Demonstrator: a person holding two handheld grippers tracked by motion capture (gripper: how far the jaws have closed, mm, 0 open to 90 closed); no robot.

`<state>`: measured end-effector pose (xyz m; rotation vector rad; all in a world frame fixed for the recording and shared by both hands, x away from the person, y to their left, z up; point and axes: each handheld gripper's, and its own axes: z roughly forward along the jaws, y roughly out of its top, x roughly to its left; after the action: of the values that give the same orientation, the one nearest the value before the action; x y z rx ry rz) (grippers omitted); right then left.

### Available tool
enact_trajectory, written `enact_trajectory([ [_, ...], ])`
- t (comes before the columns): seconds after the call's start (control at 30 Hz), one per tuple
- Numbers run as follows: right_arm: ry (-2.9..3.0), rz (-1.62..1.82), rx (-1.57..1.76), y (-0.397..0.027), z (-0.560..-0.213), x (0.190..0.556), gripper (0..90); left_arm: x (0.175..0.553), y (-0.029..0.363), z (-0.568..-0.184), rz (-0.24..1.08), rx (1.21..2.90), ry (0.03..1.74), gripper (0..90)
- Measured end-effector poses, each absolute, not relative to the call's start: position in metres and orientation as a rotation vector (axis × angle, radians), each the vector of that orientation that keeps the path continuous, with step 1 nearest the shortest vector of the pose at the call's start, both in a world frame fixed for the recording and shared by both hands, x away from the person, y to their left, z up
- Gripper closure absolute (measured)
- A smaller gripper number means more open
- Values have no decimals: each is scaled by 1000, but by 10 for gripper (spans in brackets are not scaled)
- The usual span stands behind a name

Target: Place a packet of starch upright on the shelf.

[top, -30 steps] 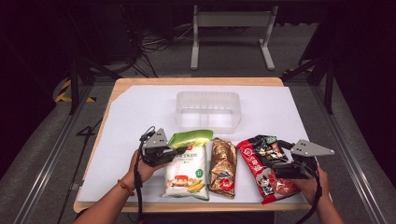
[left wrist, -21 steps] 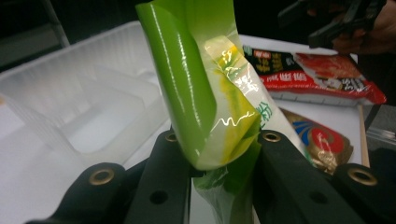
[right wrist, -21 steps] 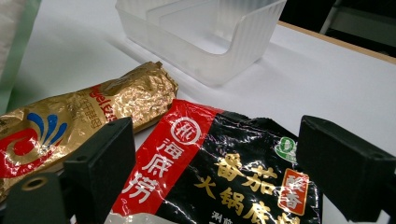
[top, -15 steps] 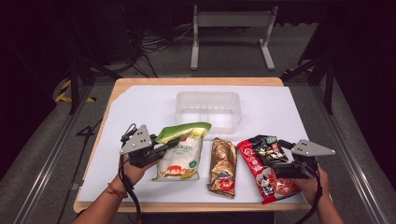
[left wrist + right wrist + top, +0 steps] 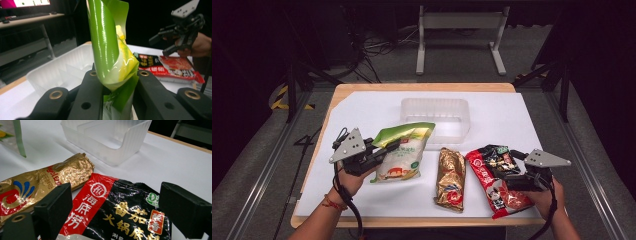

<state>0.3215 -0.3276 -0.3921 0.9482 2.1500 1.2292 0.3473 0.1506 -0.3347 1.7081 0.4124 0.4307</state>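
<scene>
My left gripper is shut on the green top edge of a green and white snack bag, holding it lifted and tilted at the table's left; the pinched green flap stands up between its jaws. A gold wrapped packet lies flat in the middle, also seen beside my right jaws. A red and black packet lies at the right. My right gripper hovers open just over this packet, jaws wide on either side.
A clear plastic tray stands empty behind the packets on the white sheet; its near wall is just beyond the gold packet. The wooden table edge runs along the front. Dark floor and stands lie beyond.
My left gripper has pulled the green and white bag leftward and raised it off the table, away from the gold packet. The right gripper has stayed still over the red and black packet.
</scene>
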Motion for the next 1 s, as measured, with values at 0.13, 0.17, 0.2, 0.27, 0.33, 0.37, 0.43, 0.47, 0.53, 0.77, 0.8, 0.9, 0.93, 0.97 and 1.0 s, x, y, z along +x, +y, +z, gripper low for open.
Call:
enact_trajectory([
  [0.13,2138,1240,946,-328,-391,320,126,350,149,-328,450,1684,431,834],
  [0.17,2135,1247,945,-328,-391,320,130,352,148,-325,450,1673,438,834],
  [0.2,2135,1252,941,-328,-391,320,131,352,148,-324,447,1663,442,834],
  [0.27,2138,1253,935,-327,-391,320,130,354,146,-320,466,1657,439,834],
  [0.33,2145,1246,934,-325,-391,320,129,357,143,-314,474,1641,441,834],
  [0.37,2145,1246,934,-325,-391,320,129,357,143,-314,474,1641,441,834],
  [0.43,2153,1244,935,-326,-392,320,129,363,140,-309,474,1623,455,834],
  [0.47,2153,1241,936,-326,-392,320,129,366,139,-306,475,1619,459,834],
  [0.53,2154,1245,936,-326,-392,320,129,372,137,-302,477,1608,465,834],
  [0.77,2151,1247,941,-327,-392,320,129,391,126,-292,517,1600,494,834],
  [0.8,2151,1247,941,-327,-392,320,129,396,124,-291,517,1595,505,834],
  [0.9,2153,1245,948,-328,-393,320,129,407,119,-290,539,1603,530,834],
  [0.93,2154,1239,945,-328,-393,321,128,410,117,-289,547,1602,535,835],
  [0.97,2154,1239,945,-328,-393,321,129,413,115,-289,566,1605,541,835],
  [1.0,2156,1243,945,-328,-393,321,129,418,114,-288,565,1602,553,835],
])
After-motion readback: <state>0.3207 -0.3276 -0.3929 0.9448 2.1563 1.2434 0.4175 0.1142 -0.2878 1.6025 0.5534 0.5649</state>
